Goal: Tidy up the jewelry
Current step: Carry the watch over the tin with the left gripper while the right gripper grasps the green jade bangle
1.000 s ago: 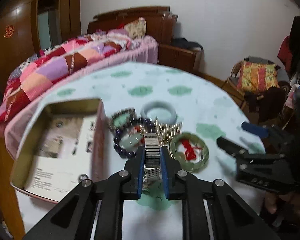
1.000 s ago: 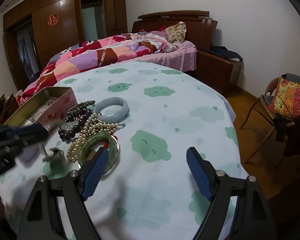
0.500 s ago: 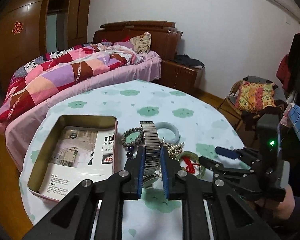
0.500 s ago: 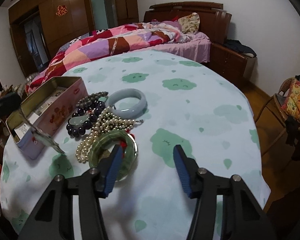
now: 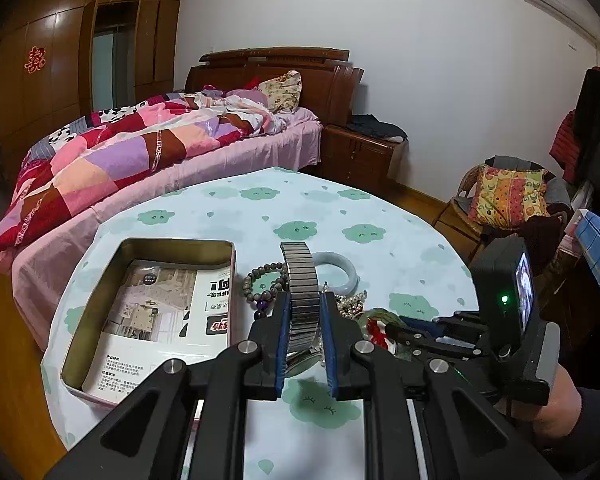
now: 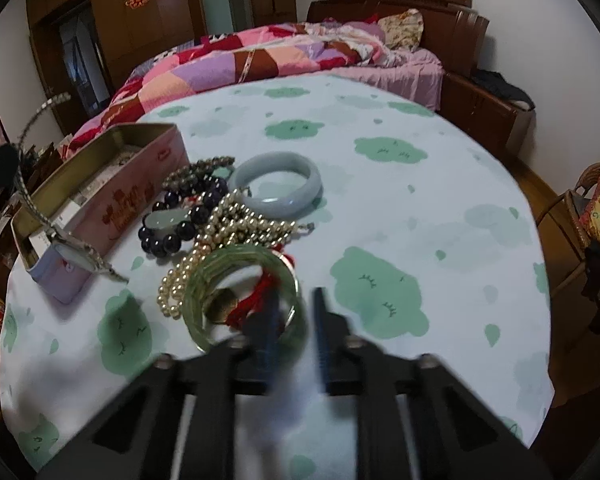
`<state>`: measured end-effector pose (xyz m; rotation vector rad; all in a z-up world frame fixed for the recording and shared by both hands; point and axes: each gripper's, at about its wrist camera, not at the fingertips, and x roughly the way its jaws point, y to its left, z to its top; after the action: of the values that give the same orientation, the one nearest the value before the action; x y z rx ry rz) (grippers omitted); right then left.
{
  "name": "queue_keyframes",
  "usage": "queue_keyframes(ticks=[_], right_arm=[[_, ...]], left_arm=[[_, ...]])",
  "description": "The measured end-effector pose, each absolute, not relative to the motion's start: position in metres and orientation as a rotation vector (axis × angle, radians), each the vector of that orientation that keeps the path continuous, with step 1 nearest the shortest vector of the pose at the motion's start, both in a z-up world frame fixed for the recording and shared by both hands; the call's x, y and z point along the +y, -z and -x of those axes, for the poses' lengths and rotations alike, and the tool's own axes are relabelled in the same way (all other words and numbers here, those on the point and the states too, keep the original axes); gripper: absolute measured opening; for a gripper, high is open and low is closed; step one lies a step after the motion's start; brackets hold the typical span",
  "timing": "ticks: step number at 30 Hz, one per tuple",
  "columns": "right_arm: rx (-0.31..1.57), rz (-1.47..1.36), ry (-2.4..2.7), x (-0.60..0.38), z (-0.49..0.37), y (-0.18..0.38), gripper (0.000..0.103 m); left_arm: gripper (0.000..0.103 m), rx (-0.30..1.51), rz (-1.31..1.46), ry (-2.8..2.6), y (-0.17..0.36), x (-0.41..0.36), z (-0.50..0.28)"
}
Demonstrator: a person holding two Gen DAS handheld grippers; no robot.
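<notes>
Two hand-held grippers over a round table (image 5: 380, 208) covered with a pale cloth printed with green clouds. Left gripper (image 5: 304, 300) clamped on the stretchy metal band of a wristwatch (image 5: 300, 276), holding it up off the cloth, band looping upward above the fingers, watch face hanging below, just beside the near corner of an open tin box (image 5: 148, 242). Printed paper lying flat inside the box.

Right gripper (image 6: 296, 312), blurred, jaws just closed in, nearly together on the near rim of a green bangle (image 6: 204, 280): one finger inside the ring, the other outside. Red cord knotted on that bangle, which lies flat on the cloth. Part of a hand (image 5: 556, 408) and dark sleeve visible behind this gripper.

Several more pieces heaped between bangle and box: a string of pearls (image 6: 236, 224) touching the green bangle, a pale blue-grey bangle (image 6: 276, 204) behind it, a bracelet of large dark beads (image 6: 172, 236), and a bracelet of small grey beads (image 5: 260, 276) nearest the box.
</notes>
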<state>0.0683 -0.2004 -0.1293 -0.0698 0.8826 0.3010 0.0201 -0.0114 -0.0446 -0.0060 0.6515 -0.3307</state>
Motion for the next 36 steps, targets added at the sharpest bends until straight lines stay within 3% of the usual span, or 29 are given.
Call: queue_keyframes(ticks=[19,36], right_arm=[[0.77,0.048,-0.368,-0.189,-0.065,0.083,0.011],[0.771,0.114,-0.495,-0.116,-0.109,0.066,0.011]], left_arm=[[0.015,0.559,0.016,0.251,0.008,0.03,-0.027],[0.015,0.587,0.003,0.135,0.026,0.081,-0.076]])
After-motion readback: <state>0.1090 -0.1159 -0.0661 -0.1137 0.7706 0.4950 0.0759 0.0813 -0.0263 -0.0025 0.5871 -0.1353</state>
